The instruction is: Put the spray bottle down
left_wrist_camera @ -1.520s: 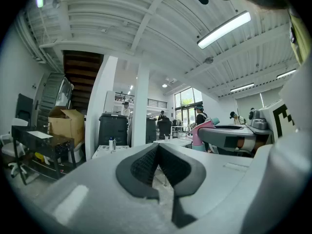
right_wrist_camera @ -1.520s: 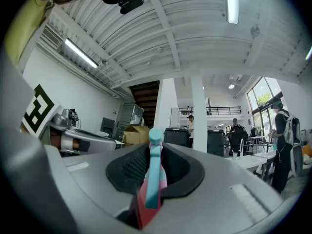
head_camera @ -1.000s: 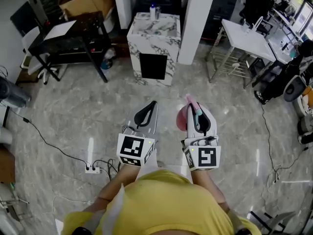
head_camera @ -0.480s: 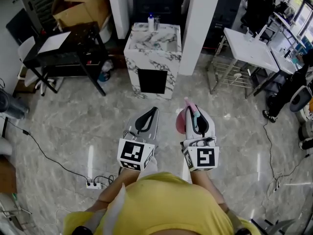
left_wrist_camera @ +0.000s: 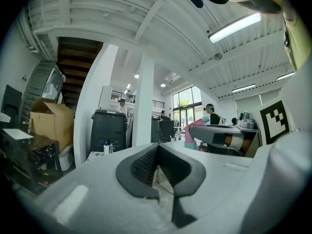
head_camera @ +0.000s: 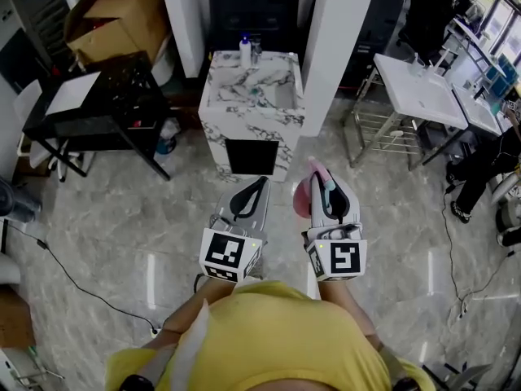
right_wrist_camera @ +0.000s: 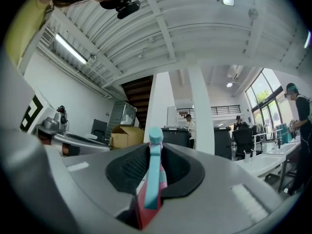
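A pink spray bottle with a teal trigger head is clamped in my right gripper, which points level toward the room ahead. The bottle's nozzle sticks up between the dark pads in the right gripper view. My left gripper is held beside it at the same height, shut with nothing between its pads. Ahead stands a marble-patterned pedestal with a white bottle on its top.
A black table with a paper sheet and a cardboard box stand at the left. A white pillar rises right of the pedestal. A white desk on a metal frame is at the right. A cable lies on the grey floor.
Both grippers moved forward together across the floor toward the marble pedestal, which now lies closer. The grip on the bottle is unchanged.
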### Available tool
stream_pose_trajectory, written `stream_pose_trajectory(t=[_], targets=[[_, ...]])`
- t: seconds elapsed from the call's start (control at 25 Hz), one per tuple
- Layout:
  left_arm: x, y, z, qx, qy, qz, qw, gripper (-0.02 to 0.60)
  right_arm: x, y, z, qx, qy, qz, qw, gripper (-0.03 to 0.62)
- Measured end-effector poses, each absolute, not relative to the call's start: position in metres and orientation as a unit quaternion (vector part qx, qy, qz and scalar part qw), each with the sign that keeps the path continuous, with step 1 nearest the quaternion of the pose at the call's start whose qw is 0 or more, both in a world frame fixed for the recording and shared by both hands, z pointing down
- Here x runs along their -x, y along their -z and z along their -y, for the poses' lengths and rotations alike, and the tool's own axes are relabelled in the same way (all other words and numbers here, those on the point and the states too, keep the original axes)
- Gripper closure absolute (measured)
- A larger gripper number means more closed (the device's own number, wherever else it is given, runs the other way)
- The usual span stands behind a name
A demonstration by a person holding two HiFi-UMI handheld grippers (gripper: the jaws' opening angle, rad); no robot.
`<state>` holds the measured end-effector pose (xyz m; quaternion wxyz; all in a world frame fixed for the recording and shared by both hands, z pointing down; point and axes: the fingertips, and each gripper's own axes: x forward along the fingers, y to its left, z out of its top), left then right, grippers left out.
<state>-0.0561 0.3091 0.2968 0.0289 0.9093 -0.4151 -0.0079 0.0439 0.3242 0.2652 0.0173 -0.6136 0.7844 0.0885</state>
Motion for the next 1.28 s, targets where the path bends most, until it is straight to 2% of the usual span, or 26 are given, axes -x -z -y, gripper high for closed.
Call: stream_pose_trajectory(t=[0.64, 0.96, 1.28], targets=[[0.07, -0.323, -0.227, -0.917, 0.014, 0.395, 0.06, 0.584, -0.03, -0.28, -0.242, 0.62, -0.084, -0.78, -0.005, 0.53], [0.059, -0.334, -0.179, -0.918, 0.023, 0.393, 0.048, 0.584, -0.045, -0.287, -0.188, 0.619, -0.1, -0.779, 0.013, 0.53], [0.031, -0.344, -0.08, -0.916, 0.021, 0.397, 0.053, 0.584, -0.072, -0.297, -0.089, 0.612, -0.1, -0.784, 0.015, 0.53]])
